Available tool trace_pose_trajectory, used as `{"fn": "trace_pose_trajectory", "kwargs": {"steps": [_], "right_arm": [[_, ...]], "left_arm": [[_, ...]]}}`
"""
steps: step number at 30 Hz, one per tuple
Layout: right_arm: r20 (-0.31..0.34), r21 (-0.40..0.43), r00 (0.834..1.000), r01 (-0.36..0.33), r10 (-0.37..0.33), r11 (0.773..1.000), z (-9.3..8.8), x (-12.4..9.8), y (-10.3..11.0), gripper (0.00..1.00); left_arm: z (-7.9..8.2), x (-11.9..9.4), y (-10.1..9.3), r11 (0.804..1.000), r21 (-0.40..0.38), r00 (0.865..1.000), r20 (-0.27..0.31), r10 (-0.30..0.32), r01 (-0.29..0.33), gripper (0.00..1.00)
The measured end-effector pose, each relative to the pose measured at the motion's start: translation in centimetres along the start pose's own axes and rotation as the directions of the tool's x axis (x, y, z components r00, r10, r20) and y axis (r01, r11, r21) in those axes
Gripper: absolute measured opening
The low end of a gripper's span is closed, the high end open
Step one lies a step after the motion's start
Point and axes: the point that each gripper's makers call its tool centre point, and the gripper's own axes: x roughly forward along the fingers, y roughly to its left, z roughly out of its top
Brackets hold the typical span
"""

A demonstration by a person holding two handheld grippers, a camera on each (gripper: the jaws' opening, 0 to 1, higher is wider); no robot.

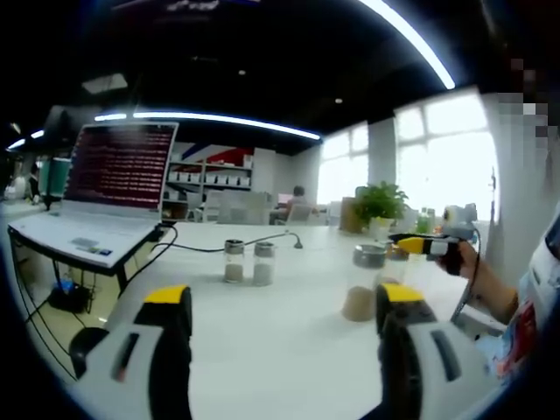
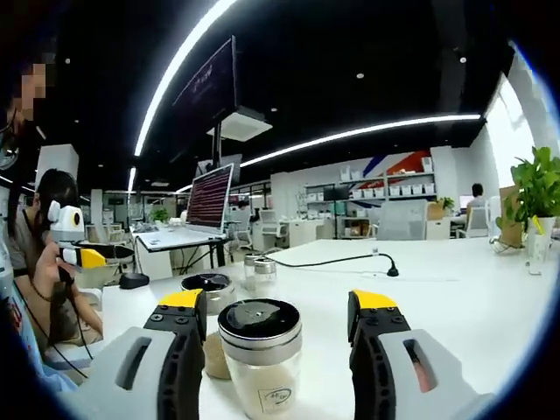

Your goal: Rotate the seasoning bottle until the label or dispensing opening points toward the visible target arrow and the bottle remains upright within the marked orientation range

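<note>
A seasoning bottle with a black lid, steel collar and pale powder stands upright on the white table, between the jaws of my right gripper. The jaws are open, with a gap on each side of the glass. A second black-lidded bottle stands just behind it to the left. My left gripper is open over bare table. Ahead of it stand two small bottles, and to the right a grey-capped bottle with beige seasoning. The right gripper comes in beside that bottle, held by a hand.
An open laptop sits at the table's left edge, with a black cable trailing across the top. A potted plant stands at the far right. Shelves and chairs fill the room behind. The left gripper shows in a person's hand.
</note>
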Motion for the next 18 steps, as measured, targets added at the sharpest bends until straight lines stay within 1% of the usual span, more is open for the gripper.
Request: {"fn": "trace_pose_trajectory", "kwargs": {"steps": [3, 4, 5, 6, 8, 9, 11, 13, 15, 16, 18], "right_arm": [[-0.008, 0.012, 0.994, -0.11, 0.11, 0.994, 0.0, -0.1, 0.8, 0.65], [-0.009, 0.04, 0.983, -0.184, 0.184, 0.982, -0.2, -0.4, 1.5, 0.67], [0.0, 0.07, 0.977, -0.211, 0.212, 0.975, -0.1, -0.5, 1.7, 0.68], [0.007, 0.089, 0.973, -0.23, 0.231, 0.969, -0.2, -0.6, 1.7, 0.69], [-0.003, 0.111, 0.967, -0.253, 0.254, 0.961, -0.6, -0.8, 1.4, 0.69], [-0.006, 0.107, 0.965, -0.261, 0.263, 0.959, -0.8, -0.9, 1.2, 0.68], [-0.015, 0.08, 0.95, -0.311, 0.313, 0.947, -1.2, -1.1, 1.2, 0.67], [-0.007, 0.089, 0.944, -0.329, 0.331, 0.94, -1.3, -1.2, 1.0, 0.67], [0.04, 0.14, 0.927, -0.375, 0.373, 0.916, -0.7, -1.3, 1.5, 0.66], [0.057, 0.151, 0.92, -0.391, 0.387, 0.908, -0.4, -1.4, 1.5, 0.65], [0.059, 0.132, 0.913, -0.408, 0.403, 0.904, -0.3, -1.4, 1.4, 0.64]], "left_arm": [[0.1, 0.0, 0.1, 1.0, -0.001, 1.0, 0.001, 0.005, -0.005, 0.92], [0.0, 0.0, 0.1, 1.0, -0.001, 1.0, -0.001, 0.006, -0.006, 0.92], [0.0, 0.0, 0.1, 1.0, 0.0, 1.0, -0.003, 0.007, -0.007, 0.92], [0.0, 0.0, 0.0, 1.0, 0.001, 1.0, -0.003, 0.006, -0.006, 0.92], [0.0, 0.0, -0.1, 1.0, 0.0, 1.0, -0.001, 0.002, -0.002, 0.92], [0.0, 0.0, -0.1, 1.0, 0.001, 1.0, 0.0, 0.001, -0.001, 0.92], [0.0, 0.1, -0.2, 1.0, 0.002, 1.0, -0.002, 0.0, 0.0, 0.92], [0.0, 0.2, -0.2, 1.0, 0.001, 1.0, -0.002, 0.002, -0.002, 0.92], [0.1, 0.2, -0.2, 1.0, -0.002, 1.0, 0.003, 0.004, -0.004, 0.92], [0.1, 0.2, -0.2, 1.0, -0.002, 1.0, 0.004, 0.004, -0.004, 0.92], [0.1, 0.2, -0.2, 1.0, -0.004, 1.0, 0.004, 0.006, -0.006, 0.92]]}}
